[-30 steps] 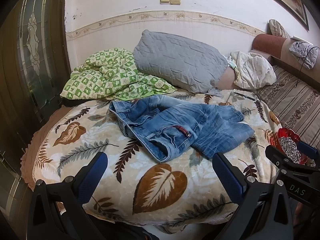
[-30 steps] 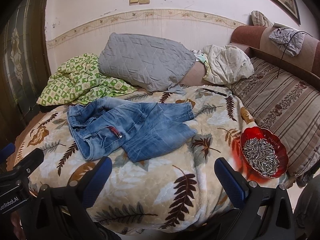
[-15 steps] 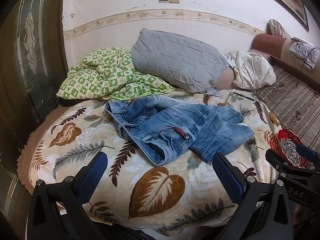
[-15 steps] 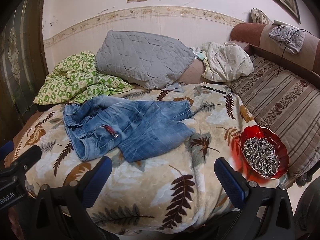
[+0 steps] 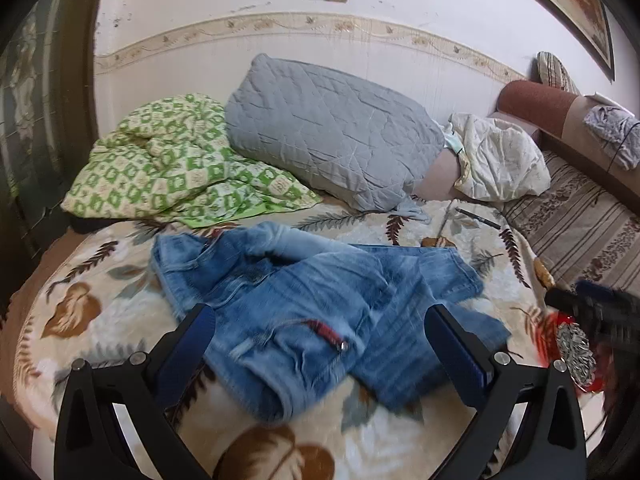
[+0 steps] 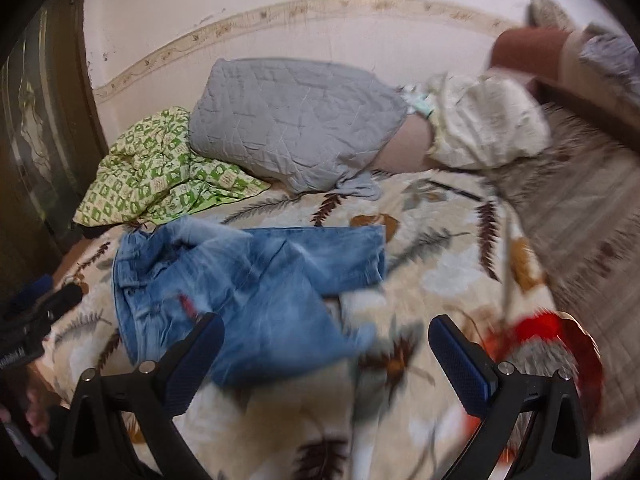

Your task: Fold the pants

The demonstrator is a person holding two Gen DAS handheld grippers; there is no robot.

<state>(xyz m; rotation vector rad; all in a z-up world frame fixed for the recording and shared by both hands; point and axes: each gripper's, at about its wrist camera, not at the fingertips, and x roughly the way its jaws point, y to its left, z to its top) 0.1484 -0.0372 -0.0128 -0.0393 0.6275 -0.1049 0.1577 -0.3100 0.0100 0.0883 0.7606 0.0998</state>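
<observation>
Blue jeans [image 5: 320,312] lie crumpled in a heap on the leaf-print blanket [image 5: 92,312] covering the bed, waistband to the left, legs bunched toward the right w/ one cuff reaching far right. Left gripper [image 5: 320,344] hovers just above the near part of the heap, jaws spread wide, nothing betw them. Right gripper [image 6: 326,354] is over the near-right edge of the jeans [image 6: 248,284], also wide apart & empty; that view is motion-blurred. Far side: grey quilted pillow [image 5: 332,136] in the middle, green checked quilt [image 5: 176,172] to its left, cream bundle of cloth [image 5: 500,160] to its right. Red bowl of sunflower seeds [image 6: 560,356] sits at the near right edge of the bed, well apart from the jeans. Black pen [image 5: 478,218] lies far right on the blanket
</observation>
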